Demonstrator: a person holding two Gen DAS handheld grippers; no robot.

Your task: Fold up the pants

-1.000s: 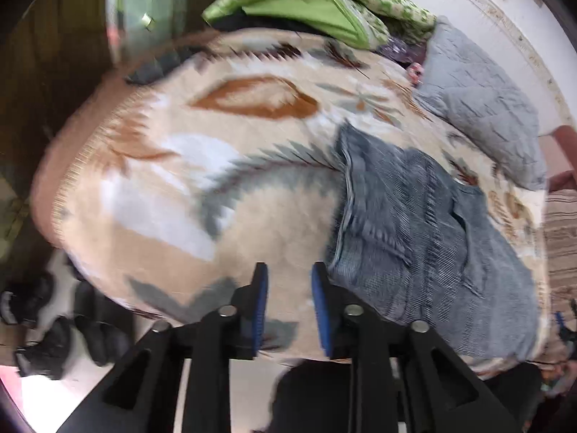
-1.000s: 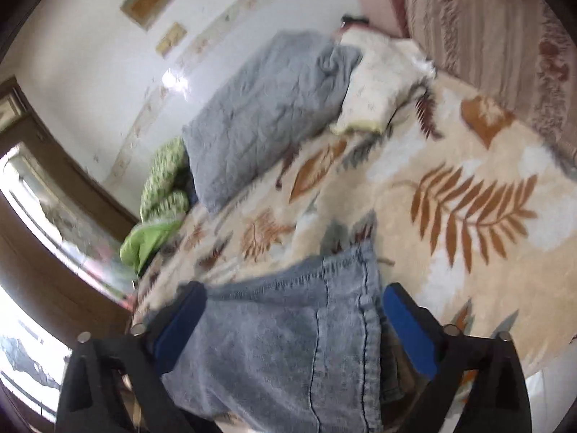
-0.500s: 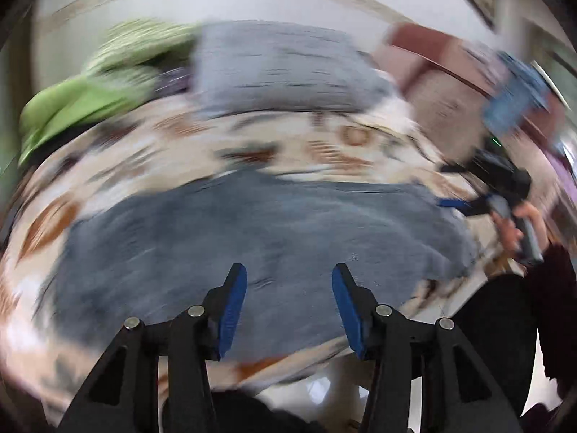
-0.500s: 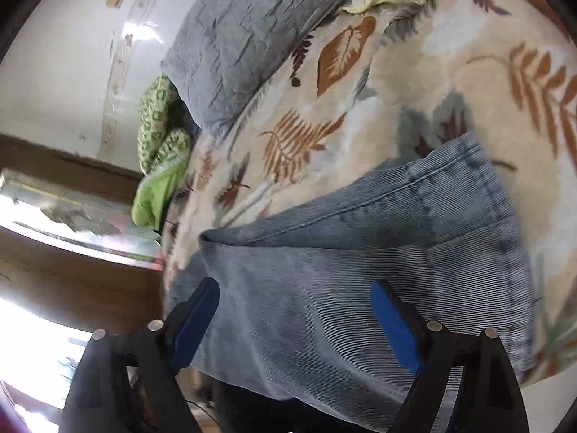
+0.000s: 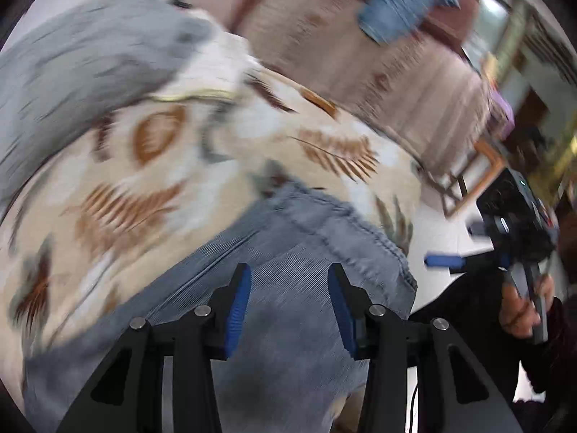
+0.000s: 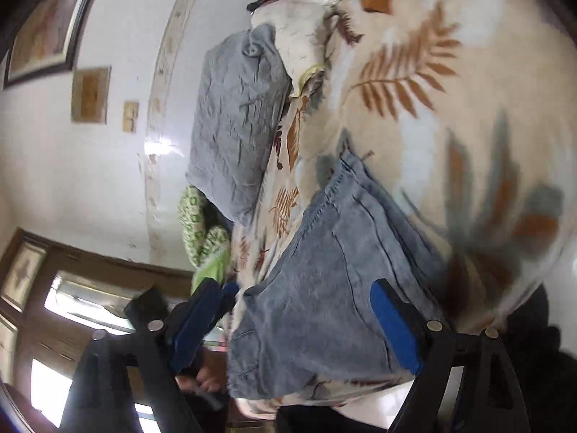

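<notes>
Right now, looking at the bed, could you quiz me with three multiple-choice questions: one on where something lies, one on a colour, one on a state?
1. Where do the jeans lie?
A. on the leaf-print blanket
B. on the floor
C. on the grey pillow

2. What colour are the pads on the gripper fingers?
A. red
B. blue
C. yellow

3. How does the right gripper stand?
A. shut on the jeans
B. shut on a pillow
C. open, nothing between its pads

Answers:
1. A: the denim lies flat on the blanket near the bed's edge, apart from the pillow.
2. B: both wrist views show blue pads on black fingers.
3. C: its pads stand wide apart above the jeans, pressing on nothing.
</notes>
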